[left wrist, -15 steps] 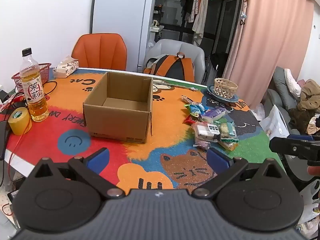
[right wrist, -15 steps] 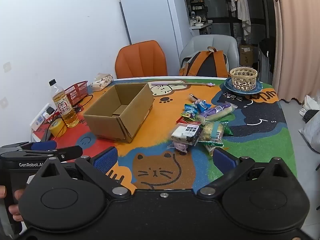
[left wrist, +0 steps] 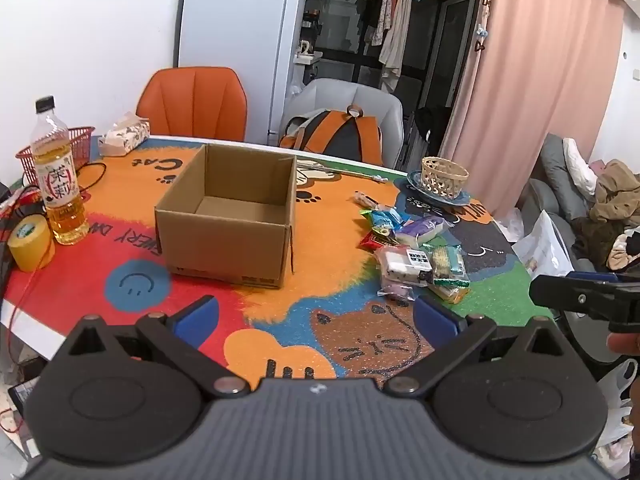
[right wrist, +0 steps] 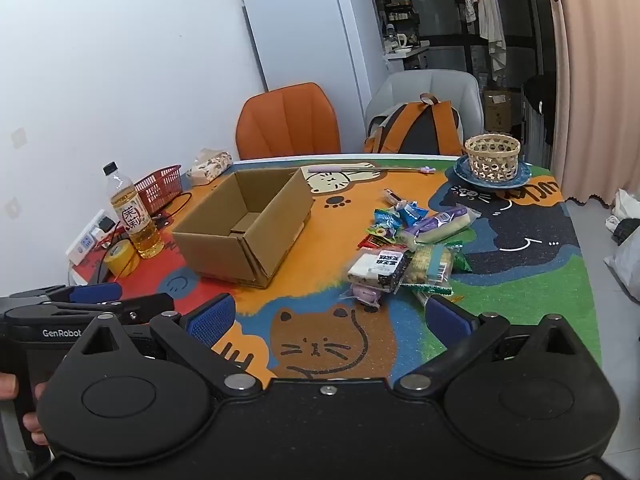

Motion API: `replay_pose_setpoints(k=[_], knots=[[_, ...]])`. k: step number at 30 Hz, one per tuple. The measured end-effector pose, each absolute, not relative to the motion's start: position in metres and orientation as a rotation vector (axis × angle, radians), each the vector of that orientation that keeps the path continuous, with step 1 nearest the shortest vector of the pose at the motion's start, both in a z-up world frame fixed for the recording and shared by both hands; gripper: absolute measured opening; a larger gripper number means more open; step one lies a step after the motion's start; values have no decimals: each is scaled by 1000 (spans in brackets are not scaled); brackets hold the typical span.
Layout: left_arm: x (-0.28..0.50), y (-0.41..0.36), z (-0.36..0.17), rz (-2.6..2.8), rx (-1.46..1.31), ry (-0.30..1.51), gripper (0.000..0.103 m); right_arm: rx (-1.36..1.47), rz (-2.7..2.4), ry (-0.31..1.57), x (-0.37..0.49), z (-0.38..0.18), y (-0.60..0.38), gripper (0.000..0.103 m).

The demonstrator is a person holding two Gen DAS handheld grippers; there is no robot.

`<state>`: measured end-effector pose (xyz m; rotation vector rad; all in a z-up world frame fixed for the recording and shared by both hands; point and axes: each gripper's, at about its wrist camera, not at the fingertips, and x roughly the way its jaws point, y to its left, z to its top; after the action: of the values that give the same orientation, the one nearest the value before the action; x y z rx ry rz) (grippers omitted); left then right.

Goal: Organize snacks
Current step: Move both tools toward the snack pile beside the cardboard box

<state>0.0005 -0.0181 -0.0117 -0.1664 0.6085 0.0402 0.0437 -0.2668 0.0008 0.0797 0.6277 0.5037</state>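
Cardboard box [left wrist: 228, 220]: empty, centre of tabletop [left wrist: 332, 292]. Snack pile [left wrist: 416, 252]: untouched, right of box. My left gripper [left wrist: 316, 316] and right gripper [right wrist: 332, 316]: both wide, holding nothing. Everything remains to sort.

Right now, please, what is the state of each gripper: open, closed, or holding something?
Left gripper: open, holding nothing, above the near table edge.
Right gripper: open, holding nothing; the snack pile lies ahead, untouched.
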Motion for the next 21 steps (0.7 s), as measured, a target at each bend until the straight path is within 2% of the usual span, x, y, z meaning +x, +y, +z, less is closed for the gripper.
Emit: replay_pose_setpoints(k=[21], knots=[[18,-41,-19,0,-149,612,103,87,441,606,52,4,-298,103]])
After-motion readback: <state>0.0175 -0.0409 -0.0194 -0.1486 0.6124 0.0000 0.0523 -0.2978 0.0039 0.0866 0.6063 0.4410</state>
